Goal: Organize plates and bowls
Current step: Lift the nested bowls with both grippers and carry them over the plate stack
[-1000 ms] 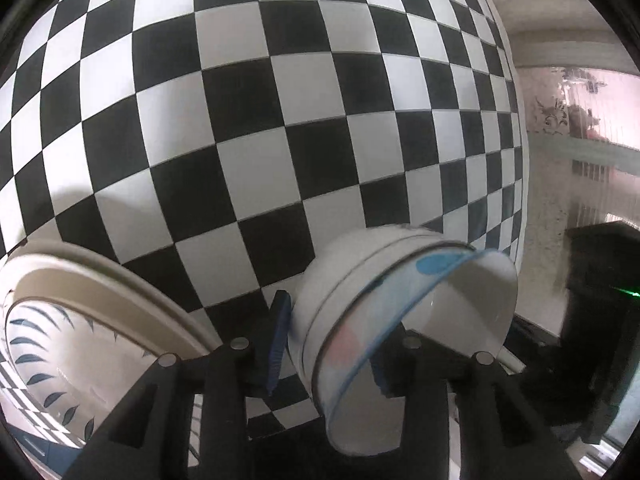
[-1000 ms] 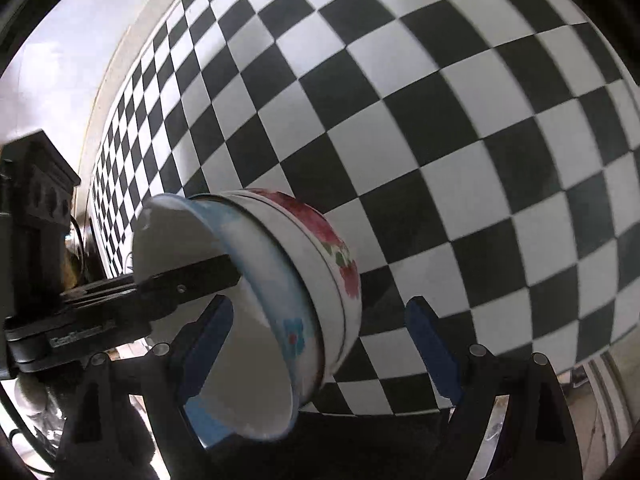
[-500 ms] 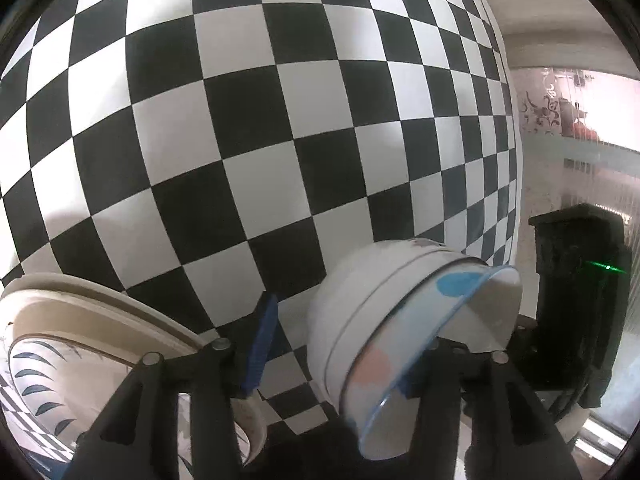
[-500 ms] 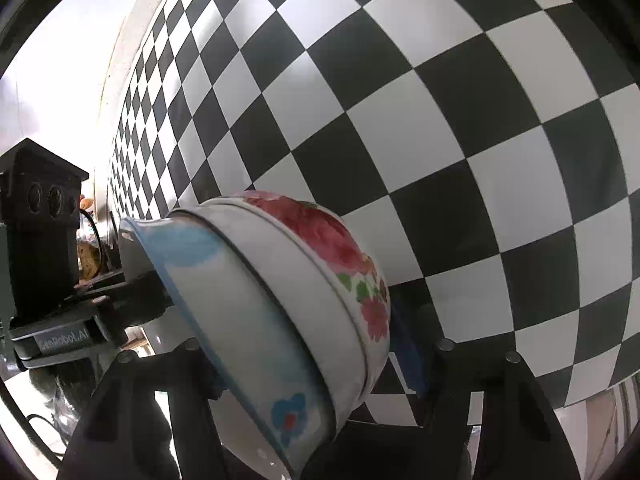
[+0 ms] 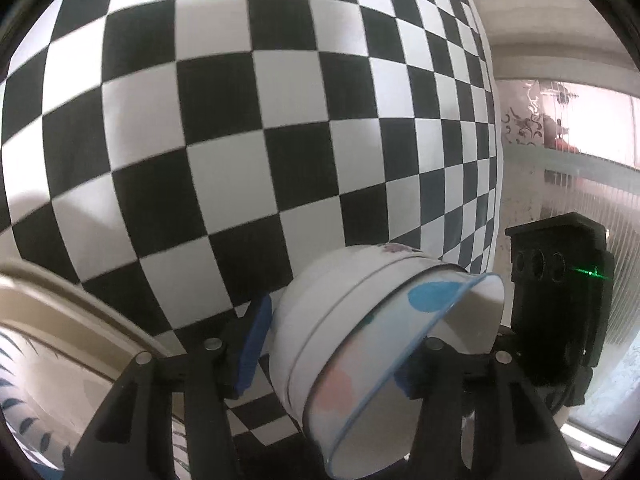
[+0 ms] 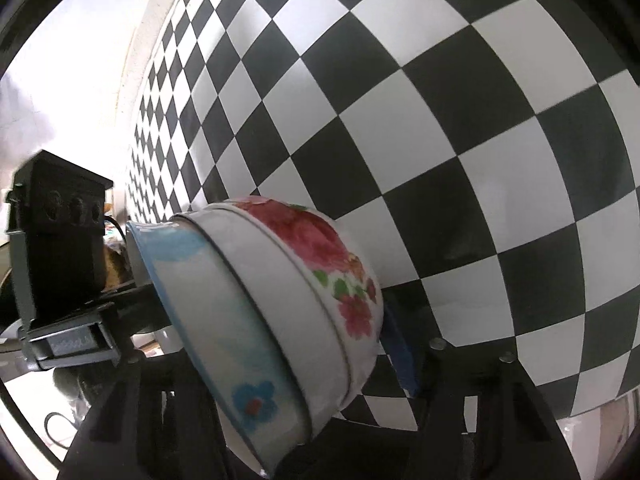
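1. Right gripper (image 6: 280,360): its jaws have just been closing around the nested bowl stack. The blue pad (image 6: 400,356) is against the floral bowl (image 6: 320,276). The other finger is hidden behind the blue-rimmed bowl (image 6: 208,320), so we cannot tell if the grip is firm.
2. Left gripper (image 5: 328,356): its jaws have just opened partway. The left pad (image 5: 254,344) stands just clear of the stack's outer wall, and the right finger sits inside the bowl mouth. No squeeze is visible.
3. The stack is tilted on its side over the checkered tablecloth (image 5: 240,120), between both tools. A patterned plate (image 5: 48,344) lies just beside it.
4. Step, as we judge it: handover, left to right.
5. Next: confirm the right grip, back the left finger out, then place the stack upright.
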`<state>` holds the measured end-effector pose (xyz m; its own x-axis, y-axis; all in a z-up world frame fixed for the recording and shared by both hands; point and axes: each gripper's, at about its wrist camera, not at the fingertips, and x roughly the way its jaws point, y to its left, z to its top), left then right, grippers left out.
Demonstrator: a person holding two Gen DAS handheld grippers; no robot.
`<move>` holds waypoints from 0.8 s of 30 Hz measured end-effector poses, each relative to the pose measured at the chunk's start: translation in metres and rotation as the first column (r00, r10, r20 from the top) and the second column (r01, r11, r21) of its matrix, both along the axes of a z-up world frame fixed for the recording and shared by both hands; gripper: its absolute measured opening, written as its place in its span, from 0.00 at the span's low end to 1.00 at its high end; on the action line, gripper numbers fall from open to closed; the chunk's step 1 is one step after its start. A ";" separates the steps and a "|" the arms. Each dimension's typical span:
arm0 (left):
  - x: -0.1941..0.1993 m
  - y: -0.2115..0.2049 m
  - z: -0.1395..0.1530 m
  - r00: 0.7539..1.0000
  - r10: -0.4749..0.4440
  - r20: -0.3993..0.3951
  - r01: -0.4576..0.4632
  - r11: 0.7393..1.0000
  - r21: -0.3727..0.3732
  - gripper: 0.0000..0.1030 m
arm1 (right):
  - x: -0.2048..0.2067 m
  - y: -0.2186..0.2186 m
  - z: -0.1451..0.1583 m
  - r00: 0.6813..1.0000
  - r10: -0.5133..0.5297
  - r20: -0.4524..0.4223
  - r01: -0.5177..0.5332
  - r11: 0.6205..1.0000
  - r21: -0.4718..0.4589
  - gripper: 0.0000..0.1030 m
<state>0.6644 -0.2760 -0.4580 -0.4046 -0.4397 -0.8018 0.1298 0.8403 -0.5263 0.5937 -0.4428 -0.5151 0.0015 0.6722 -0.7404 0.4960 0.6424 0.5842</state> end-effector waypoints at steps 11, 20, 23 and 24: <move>-0.005 0.000 0.015 0.999 0.013 0.043 -0.013 1.000 -0.007 0.48 | -0.007 -0.015 -0.004 0.999 -0.030 0.041 0.027 0.998 0.053 0.54; -0.003 0.004 0.028 0.996 0.033 0.084 -0.030 0.999 -0.030 0.48 | -0.003 -0.022 0.019 0.994 0.014 0.106 -0.013 1.000 -0.005 0.50; -0.004 0.006 0.037 0.994 0.041 0.099 -0.038 0.999 -0.031 0.48 | -0.004 -0.022 0.028 0.993 0.019 0.117 -0.018 1.000 -0.003 0.50; -0.005 0.008 0.040 0.994 0.044 0.103 -0.041 0.999 -0.031 0.48 | -0.002 -0.018 0.033 0.992 0.021 0.123 -0.021 1.000 -0.004 0.50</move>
<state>0.6595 -0.2675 -0.4177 -0.3007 -0.4788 -0.8249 0.1489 0.8307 -0.5364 0.5921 -0.4612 -0.4824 0.0783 0.6709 -0.7374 0.4072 0.6536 0.6380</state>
